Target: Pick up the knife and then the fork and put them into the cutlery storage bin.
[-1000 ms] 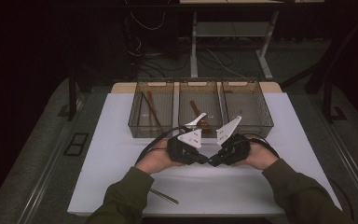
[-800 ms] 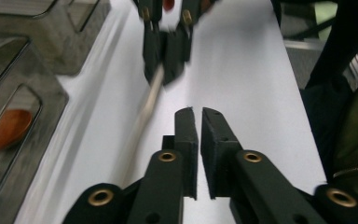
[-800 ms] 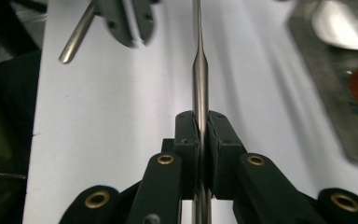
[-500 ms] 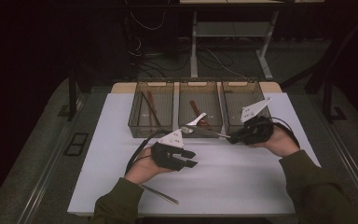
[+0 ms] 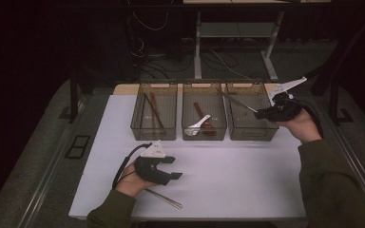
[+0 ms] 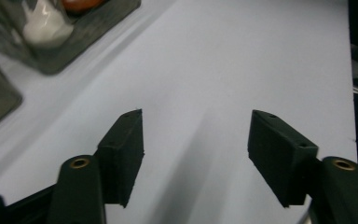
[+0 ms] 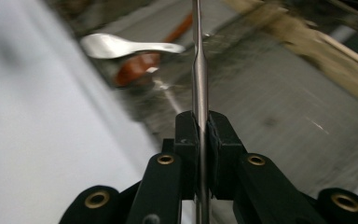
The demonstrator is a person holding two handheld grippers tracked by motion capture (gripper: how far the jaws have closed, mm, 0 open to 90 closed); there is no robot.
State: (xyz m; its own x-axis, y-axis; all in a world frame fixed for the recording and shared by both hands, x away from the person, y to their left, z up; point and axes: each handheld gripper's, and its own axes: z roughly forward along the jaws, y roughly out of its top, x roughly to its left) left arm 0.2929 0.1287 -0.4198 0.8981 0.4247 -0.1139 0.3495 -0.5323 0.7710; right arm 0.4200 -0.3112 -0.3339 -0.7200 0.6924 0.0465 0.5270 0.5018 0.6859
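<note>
The right gripper [image 5: 261, 113] hangs over the rightmost of three clear plastic bins [image 5: 252, 133] at the far side of the white desk [image 5: 228, 171], its fingers [image 7: 186, 140] pinching a thin silver metal utensil [image 7: 199, 74] by its handle. The left gripper [image 5: 168, 168] sits low over the near left of the desk, its fingers [image 6: 123, 149] spread with nothing between them, having just been opening. Another slim metal utensil [image 5: 164, 198] lies on the desk just beside the left hand.

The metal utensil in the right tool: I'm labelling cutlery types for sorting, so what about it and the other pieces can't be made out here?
- Metal utensil, right gripper view: its head is cut off by the top edge; in the high view it is too small to tell the type.
- Second utensil, high view: the left hand covers one end.
- Brown pieces in the left bin: too small and dim to tell apart.
</note>
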